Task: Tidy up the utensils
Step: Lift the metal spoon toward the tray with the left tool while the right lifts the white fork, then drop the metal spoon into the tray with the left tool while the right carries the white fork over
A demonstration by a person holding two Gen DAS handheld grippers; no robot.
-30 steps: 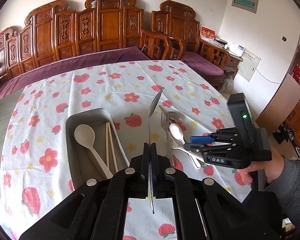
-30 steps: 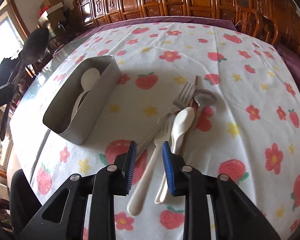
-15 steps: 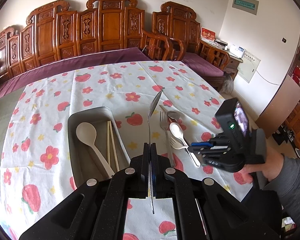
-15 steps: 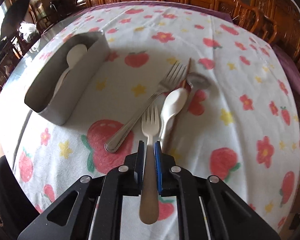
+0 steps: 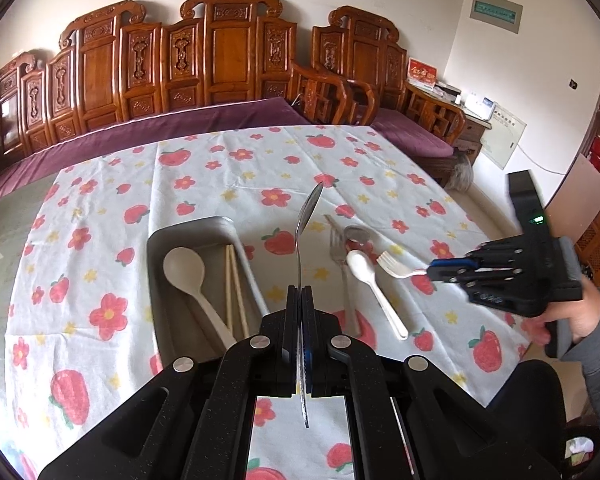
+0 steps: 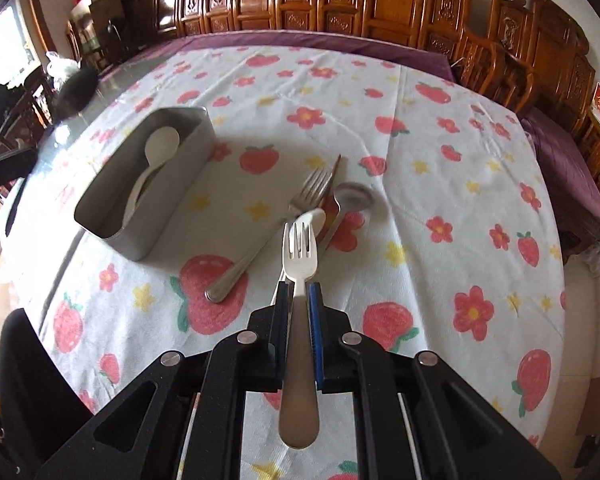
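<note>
My right gripper [image 6: 299, 294] has just closed its jaws on the white fork [image 6: 299, 256], and the blue pads press on its neck from both sides. The fork's long axis runs straight along the fingers: tines pointing away from me toward the far side of the table, broad handle end hanging back below the jaws toward the camera. From the left wrist view that same fork [image 5: 396, 266] sticks out of the right gripper [image 5: 434, 271] to the left, above the tablecloth [image 5: 112, 184], clear of the pieces lying there.

My left gripper [image 5: 300, 300] is fully closed on a metal spoon [image 5: 306, 216], seen edge-on. Its handle passes between the pads and its bowl points up and away from me, toward the far edge of the table; the handle tip pokes out behind the jaws.

On the cloth, right of the left gripper, lie a metal fork [image 5: 338, 256] and a white spoon [image 5: 370, 280], both lengthwise near-to-far, with a second metal spoon [image 5: 358, 234] just beyond them. In the right wrist view they lie just beyond the held fork's tines.

The grey tray [image 5: 158, 240] sits left of these, its long side running near-to-far, holding a pale ladle [image 5: 184, 268] and chopsticks [image 5: 234, 280] laid along it
</note>
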